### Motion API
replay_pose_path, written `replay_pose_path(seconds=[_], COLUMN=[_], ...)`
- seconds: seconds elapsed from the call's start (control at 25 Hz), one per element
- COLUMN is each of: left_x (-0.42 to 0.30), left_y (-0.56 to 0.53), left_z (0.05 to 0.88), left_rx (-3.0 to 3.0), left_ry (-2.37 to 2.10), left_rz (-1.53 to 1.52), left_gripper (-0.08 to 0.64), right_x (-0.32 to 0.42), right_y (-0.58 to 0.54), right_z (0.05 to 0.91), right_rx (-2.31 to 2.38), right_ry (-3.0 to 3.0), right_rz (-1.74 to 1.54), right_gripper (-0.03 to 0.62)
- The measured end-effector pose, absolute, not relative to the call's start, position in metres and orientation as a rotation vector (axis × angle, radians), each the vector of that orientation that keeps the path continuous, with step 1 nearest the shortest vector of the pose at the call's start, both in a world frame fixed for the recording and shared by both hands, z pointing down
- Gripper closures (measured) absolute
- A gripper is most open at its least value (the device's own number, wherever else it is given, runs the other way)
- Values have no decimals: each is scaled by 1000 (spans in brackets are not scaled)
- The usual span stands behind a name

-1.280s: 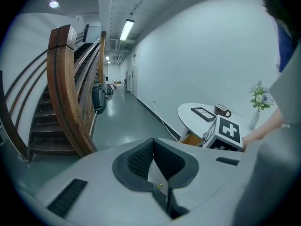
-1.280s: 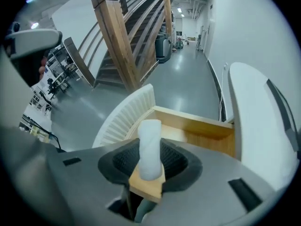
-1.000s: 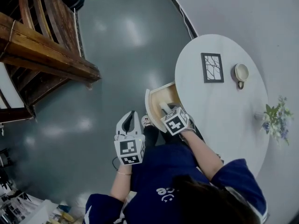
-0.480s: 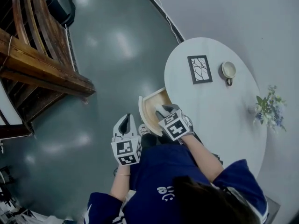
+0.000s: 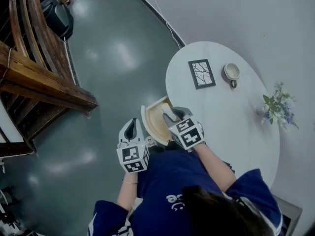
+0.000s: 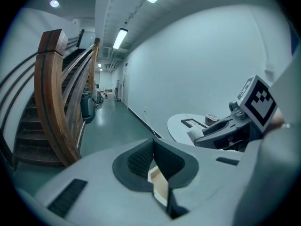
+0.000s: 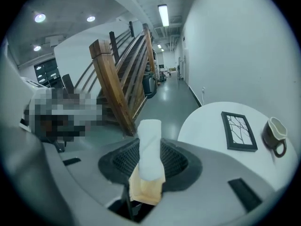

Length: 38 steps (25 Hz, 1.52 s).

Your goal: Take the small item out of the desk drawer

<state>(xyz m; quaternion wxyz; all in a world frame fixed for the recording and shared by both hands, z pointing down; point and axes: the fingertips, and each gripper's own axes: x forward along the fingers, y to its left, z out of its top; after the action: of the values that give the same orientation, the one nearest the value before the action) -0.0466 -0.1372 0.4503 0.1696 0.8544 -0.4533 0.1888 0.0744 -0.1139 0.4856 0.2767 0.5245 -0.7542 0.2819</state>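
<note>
The wooden drawer (image 5: pixel 147 123) stands pulled open at the left edge of the round white table (image 5: pixel 231 117). My right gripper (image 5: pixel 171 114) hovers over the drawer's table side, shut on a small white roll (image 5: pixel 168 112). In the right gripper view the roll (image 7: pixel 150 147) sticks up between the pads, with the pale drawer wood (image 7: pixel 146 188) below it. My left gripper (image 5: pixel 132 128) hangs over the floor just left of the drawer front, shut and holding nothing. In the left gripper view a slice of the drawer (image 6: pixel 159 185) shows past its jaws, and the right gripper (image 6: pixel 221 133) is at the right.
On the table are a dark picture frame (image 5: pixel 201 73), a cup (image 5: pixel 230 73) and a small vase of flowers (image 5: pixel 276 107). A wooden staircase (image 5: pixel 34 73) rises at the left across the glossy grey floor (image 5: pixel 113 58). A white wall runs behind the table.
The head view has swung, so the table and drawer sit further left. The right gripper stays over the drawer with the white roll in it. The left gripper stands slightly nearer the drawer front.
</note>
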Motion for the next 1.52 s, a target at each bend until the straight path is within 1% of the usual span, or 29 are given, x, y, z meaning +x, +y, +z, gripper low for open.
replay_pose_path(seconds=[0.32,0.68,0.84,1.2,1.52], left_x=[-21,15,20,27,29], left_y=[-136,-141,-145,-150,-155], left_z=[427,385,372,347,336], left_rx=[2503,2693,2674,2746,2755], left_ry=[-1244,-1199,-1186,-1208,-1218], left_rz=[485,435,347,270,225], left_gripper=[557,557,557,557,557], right_x=[97,131,142,157,158], right_y=[-114,-117,-119,-118,-121], right_z=[441,401,382,346,331], right_rx=[1606,1820,1907,2053,2072], right_ry=[-2076,-2076,-2093,-2138,-2124], right_rz=[623,553,477,271,202], right_gripper=[453,453,453,453,454])
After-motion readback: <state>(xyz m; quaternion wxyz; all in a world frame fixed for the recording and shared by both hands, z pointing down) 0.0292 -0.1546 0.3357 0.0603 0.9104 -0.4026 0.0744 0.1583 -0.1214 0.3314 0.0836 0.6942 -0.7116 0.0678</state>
